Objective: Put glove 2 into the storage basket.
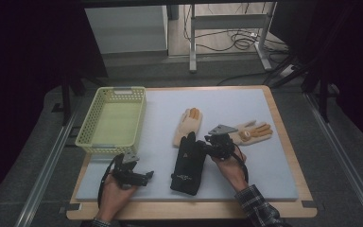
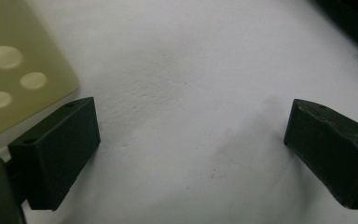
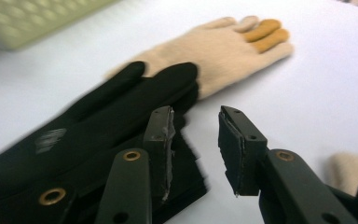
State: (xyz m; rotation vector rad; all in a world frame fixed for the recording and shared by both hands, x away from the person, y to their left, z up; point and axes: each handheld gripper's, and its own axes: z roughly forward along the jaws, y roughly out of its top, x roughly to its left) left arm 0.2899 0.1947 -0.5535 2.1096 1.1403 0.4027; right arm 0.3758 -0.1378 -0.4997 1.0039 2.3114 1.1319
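Beside the right tongs (image 3: 195, 144), whose jaws stand partly apart and empty, the long black fabric glove (image 1: 187, 163) lies on the worktop (image 1: 264, 161), fingers pointing away. Left tongs (image 2: 191, 154) gape wide, farther off.

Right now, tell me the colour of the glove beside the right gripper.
Black glove, with a small pale logo; clearest in the right gripper view.
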